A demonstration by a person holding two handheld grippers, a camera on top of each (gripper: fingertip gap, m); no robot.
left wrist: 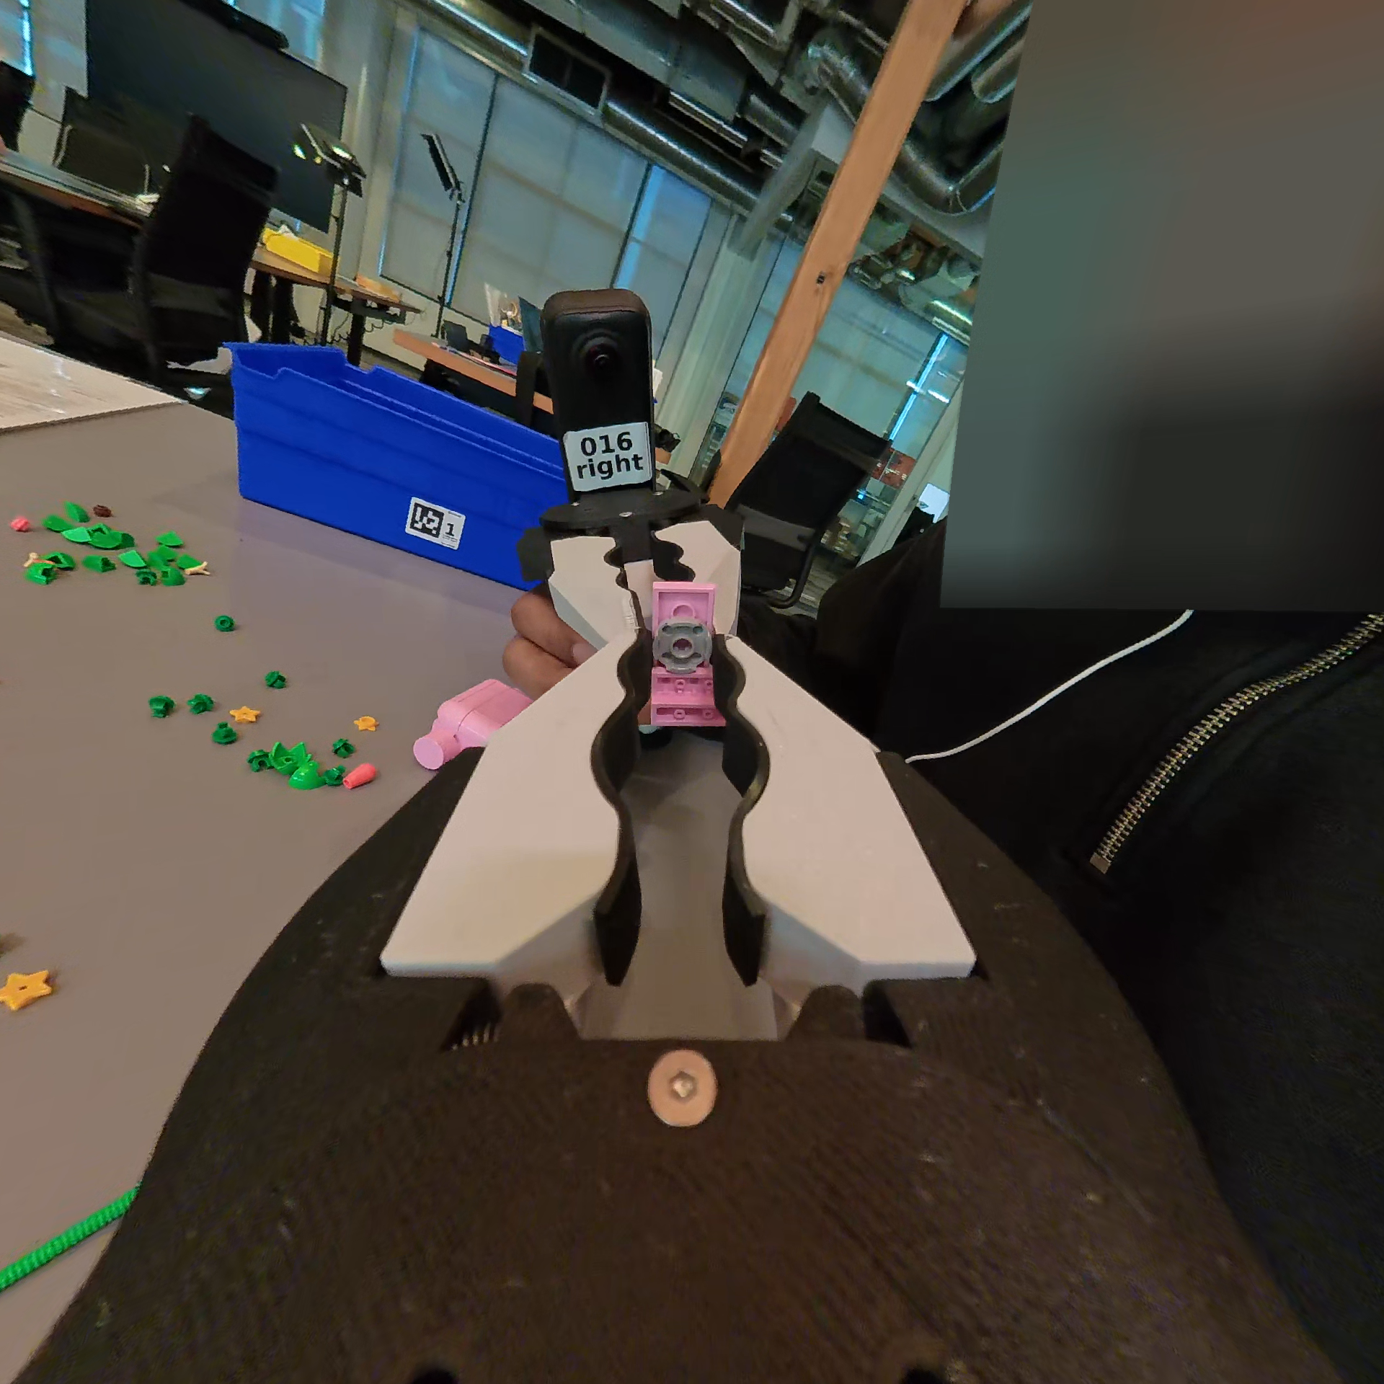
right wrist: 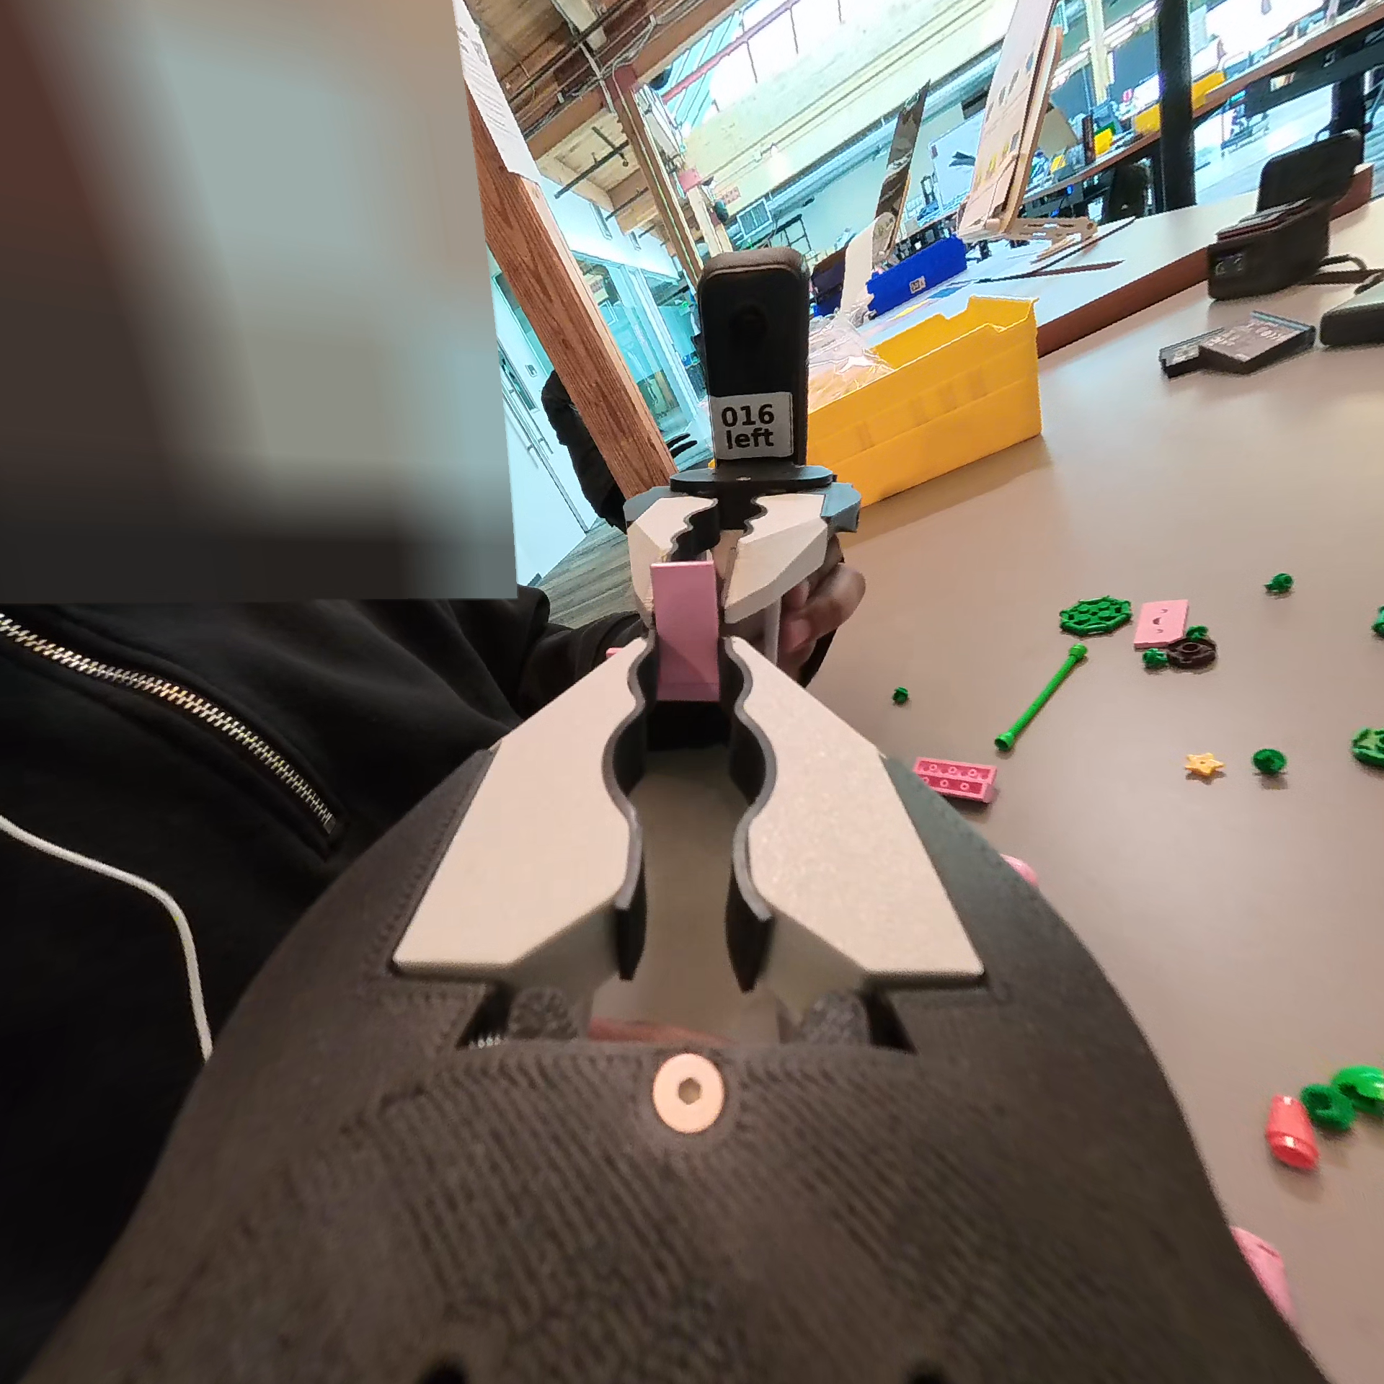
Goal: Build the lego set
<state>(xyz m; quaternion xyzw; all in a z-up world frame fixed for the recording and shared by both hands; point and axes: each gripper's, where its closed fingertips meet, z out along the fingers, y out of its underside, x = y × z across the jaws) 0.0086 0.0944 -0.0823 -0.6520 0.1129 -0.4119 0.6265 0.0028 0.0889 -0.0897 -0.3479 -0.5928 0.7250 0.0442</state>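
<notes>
While both grippers (left (left wrist: 680,659), right (right wrist: 685,659)) apparently clench pink assembly (left wrist: 683,659), only left view shows grey round plate (left wrist: 680,642).

You wear a black zip jacket (left wrist: 1123,936) with a silver metal zipper (left wrist: 1228,734) | a thin white cable (left wrist: 1048,689) runs across it | your left gripper (left wrist: 678,651) and right gripper (right wrist: 685,659) each have pale grey wedge fingers (left wrist: 524,824), wavy black pads (left wrist: 618,824), a textured black base with one silver screw (left wrist: 681,1087), and a black camera (left wrist: 599,359) bearing a white label.
</notes>
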